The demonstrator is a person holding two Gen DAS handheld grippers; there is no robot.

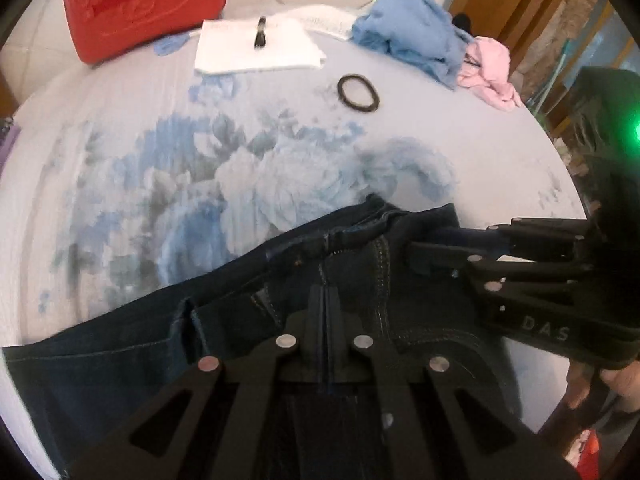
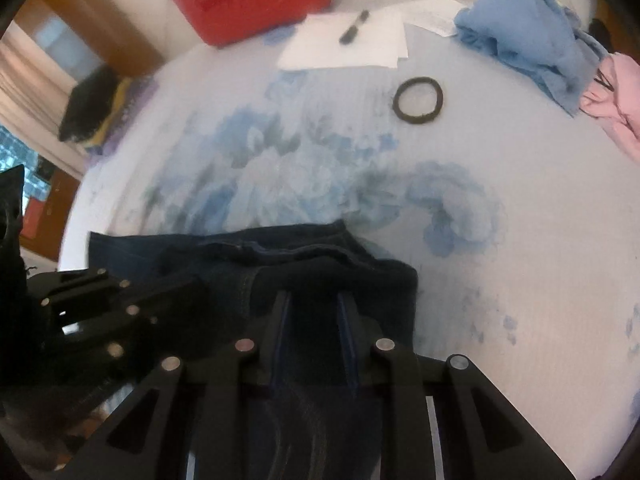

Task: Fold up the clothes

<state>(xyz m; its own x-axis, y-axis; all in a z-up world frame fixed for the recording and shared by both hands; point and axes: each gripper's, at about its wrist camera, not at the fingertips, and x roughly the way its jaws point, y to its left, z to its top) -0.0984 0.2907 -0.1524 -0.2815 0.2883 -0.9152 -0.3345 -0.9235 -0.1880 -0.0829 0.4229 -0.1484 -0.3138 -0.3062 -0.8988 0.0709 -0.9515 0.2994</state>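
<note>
Dark blue jeans [image 1: 132, 344] lie at the near edge of a bed with a blue floral sheet [image 1: 248, 168]. My left gripper [image 1: 326, 300] is shut on the jeans' waistband near the fly. My right gripper [image 2: 314, 300] is shut on a thick bunch of the same jeans [image 2: 280, 248] at the waist. In the left wrist view the right gripper [image 1: 440, 252] comes in from the right, clamped on the denim. In the right wrist view the left gripper [image 2: 160, 296] shows at the lower left.
At the far side of the bed are a red case [image 1: 148, 4], white paper with a pen [image 1: 256, 46], a black hair tie [image 1: 358, 93], a crumpled blue garment [image 1: 416, 32] and a pink garment [image 1: 492, 72]. Wooden furniture stands beyond.
</note>
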